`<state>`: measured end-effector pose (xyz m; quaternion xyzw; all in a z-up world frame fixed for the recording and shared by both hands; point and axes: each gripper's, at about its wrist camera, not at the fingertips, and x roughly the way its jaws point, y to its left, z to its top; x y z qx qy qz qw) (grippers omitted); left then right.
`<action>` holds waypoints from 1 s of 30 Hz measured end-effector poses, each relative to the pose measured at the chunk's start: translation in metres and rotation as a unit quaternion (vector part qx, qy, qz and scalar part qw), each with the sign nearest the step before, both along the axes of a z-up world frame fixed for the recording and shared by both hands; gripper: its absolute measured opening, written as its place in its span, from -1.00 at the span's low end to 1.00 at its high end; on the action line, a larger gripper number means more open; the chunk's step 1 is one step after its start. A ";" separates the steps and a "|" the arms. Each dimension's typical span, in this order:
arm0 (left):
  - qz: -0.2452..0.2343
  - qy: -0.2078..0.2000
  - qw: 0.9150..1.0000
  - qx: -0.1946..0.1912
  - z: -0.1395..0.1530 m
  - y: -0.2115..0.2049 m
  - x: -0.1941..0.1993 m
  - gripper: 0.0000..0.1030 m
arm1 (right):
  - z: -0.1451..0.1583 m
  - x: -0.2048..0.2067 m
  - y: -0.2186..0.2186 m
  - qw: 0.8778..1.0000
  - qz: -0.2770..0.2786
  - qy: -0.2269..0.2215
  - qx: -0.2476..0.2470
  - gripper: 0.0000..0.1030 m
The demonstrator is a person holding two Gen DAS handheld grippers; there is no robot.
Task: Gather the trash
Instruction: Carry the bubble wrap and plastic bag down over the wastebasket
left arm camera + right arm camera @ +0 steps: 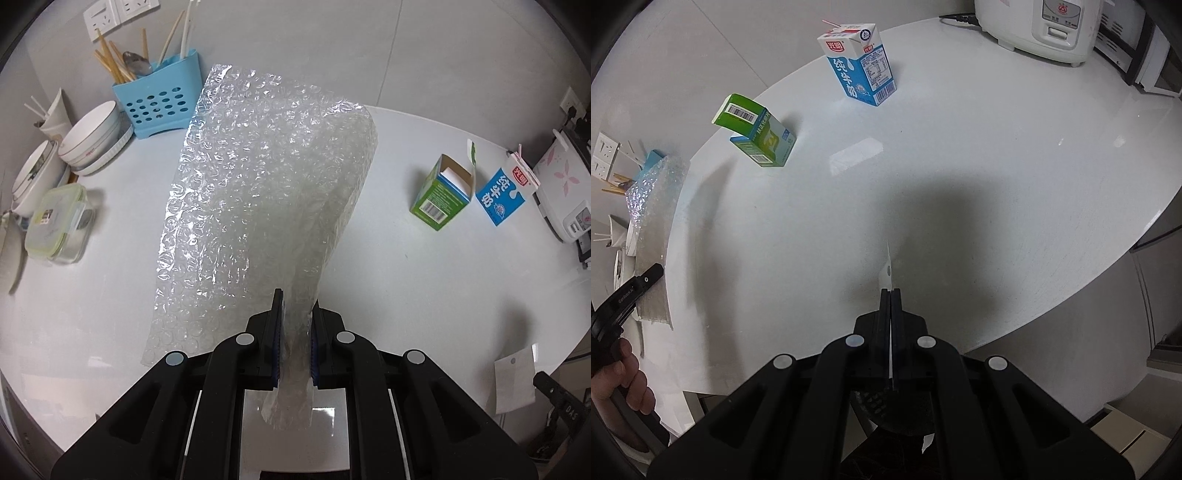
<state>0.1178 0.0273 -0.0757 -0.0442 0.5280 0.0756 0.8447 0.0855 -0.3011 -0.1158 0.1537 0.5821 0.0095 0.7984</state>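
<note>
Bubble wrap [266, 192] pinched in left gripper [297, 317]: jaws squeezed on a bunched corner, sheet fanning up and forward above the table [406, 295], a tail hanging back past the pads [277, 343]. From the right wrist view the same sheet shows at the far left edge, with the left gripper body and the person's hand [624, 384] below it.

Right gripper [891, 295]: jaws pressed together on a thin white paper slip [888, 269], seen edge-on, sticking out past the tips and running back between the jaws. In the left wrist view the slip reads as a flat white rectangle at the table's near right edge.

Landmark = milk carton [862, 62], blue and white, upright on the table, straw in the top.
- Green box [757, 133]: just left of the carton, apart from it, top flap open, standing on the table.
- Rice cooker [1041, 26]: right of the carton, at the table's far edge.
- Blue cutlery caddy [159, 99]: far left of the carton, against the wall, holding chopsticks and a spoon.
- Stacked bowls [92, 136] and a clear lidded container [55, 221]: further left still, along the table's left edge.
</note>
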 end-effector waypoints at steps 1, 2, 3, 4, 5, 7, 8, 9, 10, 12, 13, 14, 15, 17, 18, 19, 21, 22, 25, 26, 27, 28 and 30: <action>0.001 0.000 1.000 -0.001 0.000 0.000 -0.005 -0.80 | 0.003 -0.003 0.000 1.000 0.004 -0.003 0.000 -1.00; 0.003 0.000 1.000 -0.004 0.001 0.000 -0.011 -0.80 | 0.004 -0.004 0.001 1.000 0.007 -0.006 -0.001 -1.00; 0.003 0.001 1.000 -0.005 0.000 -0.001 -0.016 -0.80 | 0.006 -0.006 0.002 1.000 0.011 -0.010 -0.003 -1.00; 0.004 0.001 1.000 -0.006 0.000 -0.001 -0.022 -0.80 | 0.007 -0.008 0.003 1.000 0.015 -0.013 -0.003 -1.00; 0.006 0.001 1.000 -0.008 0.000 -0.002 -0.028 -0.80 | 0.009 -0.011 0.003 1.000 0.019 -0.016 -0.003 -1.00; 0.009 0.002 1.000 -0.012 0.000 -0.002 -0.041 -0.80 | 0.013 -0.016 0.004 0.999 0.026 -0.021 -0.003 -1.00; 0.011 0.002 1.000 -0.014 0.000 -0.002 -0.047 -0.80 | 0.013 -0.017 0.005 0.999 0.029 -0.023 -0.002 -1.00; 0.013 0.002 1.000 -0.015 0.001 -0.003 -0.054 -0.80 | 0.016 -0.021 0.005 0.999 0.034 -0.026 -0.002 -1.00; 0.014 0.002 1.000 -0.017 0.001 -0.004 -0.060 -0.80 | 0.018 -0.024 0.006 0.999 0.039 -0.029 -0.001 -1.00; 0.017 0.001 1.000 -0.020 0.000 -0.005 -0.075 -0.80 | 0.020 -0.030 0.007 0.998 0.047 -0.035 -0.002 -1.00; 0.018 0.001 1.000 -0.021 0.001 -0.005 -0.080 -0.80 | 0.021 -0.032 0.007 0.998 0.050 -0.037 -0.001 -1.00; 0.019 0.001 1.000 -0.023 0.001 -0.006 -0.087 -0.80 | 0.023 -0.036 0.008 0.998 0.054 -0.039 0.001 -1.00; 0.021 0.000 0.999 -0.025 0.001 -0.007 -0.095 -0.80 | 0.025 -0.041 0.007 0.997 0.058 -0.041 0.001 -1.00; 0.023 0.001 0.999 -0.030 0.001 -0.009 -0.109 -0.80 | 0.028 -0.049 0.009 0.997 0.066 -0.046 -0.002 -1.00; 0.024 0.002 0.999 -0.033 0.001 -0.010 -0.115 -0.80 | 0.029 -0.053 0.009 0.996 0.069 -0.048 -0.006 -1.00; 0.024 0.004 0.999 -0.039 0.000 -0.011 -0.122 -0.80 | 0.030 -0.057 0.010 0.996 0.072 -0.050 -0.009 -1.00; 0.021 0.007 0.999 -0.044 -0.002 -0.016 -0.136 -0.80 | 0.032 -0.067 0.011 0.995 0.081 -0.054 -0.013 -1.00; 0.020 0.007 0.999 -0.041 -0.003 -0.018 -0.143 -0.80 | 0.033 -0.071 0.012 0.995 0.086 -0.056 -0.016 -1.00; 0.023 0.014 0.999 -0.040 -0.010 -0.021 -0.161 -0.80 | 0.025 -0.077 0.010 0.995 0.089 -0.049 -0.016 -1.00; 0.024 0.019 0.999 -0.042 -0.015 -0.021 -0.167 -0.80 | 0.021 -0.078 0.009 0.995 0.087 -0.043 -0.012 -1.00; 0.026 0.022 0.999 -0.042 -0.017 -0.021 -0.172 -0.80 | 0.019 -0.080 0.008 0.995 0.087 -0.042 -0.012 -1.00; 0.025 0.024 0.999 -0.041 -0.020 -0.022 -0.177 -0.80 | 0.016 -0.082 0.008 0.995 0.088 -0.041 -0.013 -1.00; 0.024 0.030 0.999 -0.039 -0.026 -0.022 -0.185 -0.80 | 0.011 -0.087 0.008 0.995 0.090 -0.037 -0.011 -1.00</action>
